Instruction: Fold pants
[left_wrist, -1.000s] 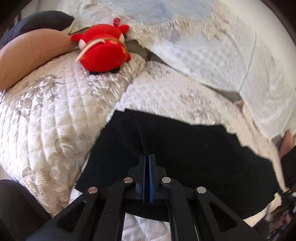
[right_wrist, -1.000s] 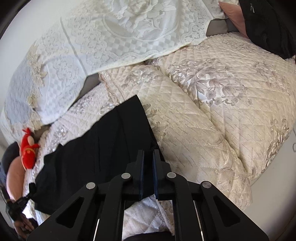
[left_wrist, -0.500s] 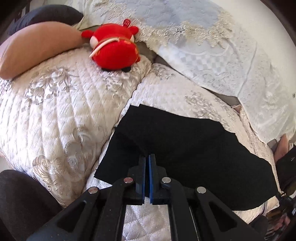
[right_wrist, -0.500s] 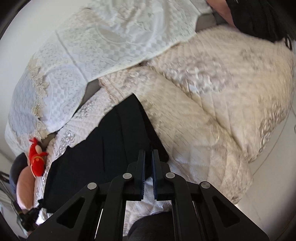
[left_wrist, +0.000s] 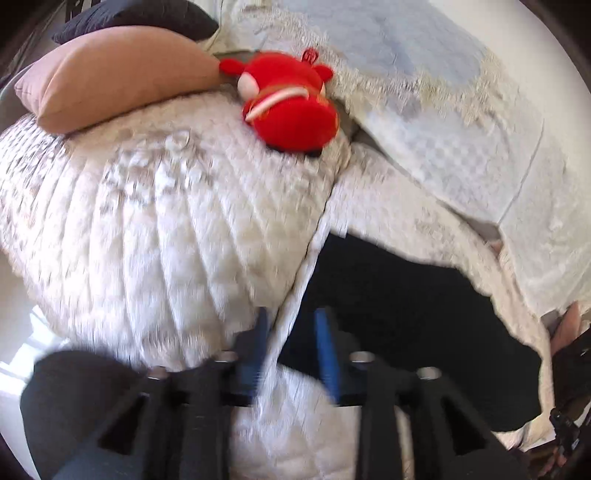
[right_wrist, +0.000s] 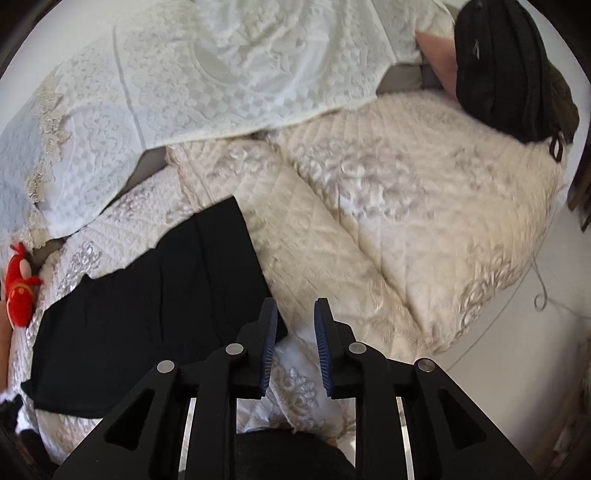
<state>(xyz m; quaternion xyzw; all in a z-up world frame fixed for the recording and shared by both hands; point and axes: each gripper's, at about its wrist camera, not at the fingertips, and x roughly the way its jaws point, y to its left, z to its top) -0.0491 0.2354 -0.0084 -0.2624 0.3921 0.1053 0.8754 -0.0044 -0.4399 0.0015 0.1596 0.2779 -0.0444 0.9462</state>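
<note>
The black pants (right_wrist: 147, 306) lie folded flat on a cream quilted cushion (right_wrist: 303, 391). In the left wrist view the pants (left_wrist: 399, 314) spread to the right of my left gripper (left_wrist: 293, 332). Its jaws are opening and only quilt shows between them. My right gripper (right_wrist: 295, 325) hovers just off the pants' right front corner. Its jaws are opening too, with nothing but quilt between them. Neither gripper holds the cloth.
A red plush toy (left_wrist: 291, 110) and a tan pillow (left_wrist: 114, 88) lie at the back left. A white lace cover (right_wrist: 207, 70) drapes the backrest. A black bag (right_wrist: 498, 70) rests on the right cushion (right_wrist: 424, 206). The sofa's front edge is just below the grippers.
Both grippers let go of the pants and their jaws parted. The left gripper slid left off the cloth onto the quilt. The pants now lie flat.
</note>
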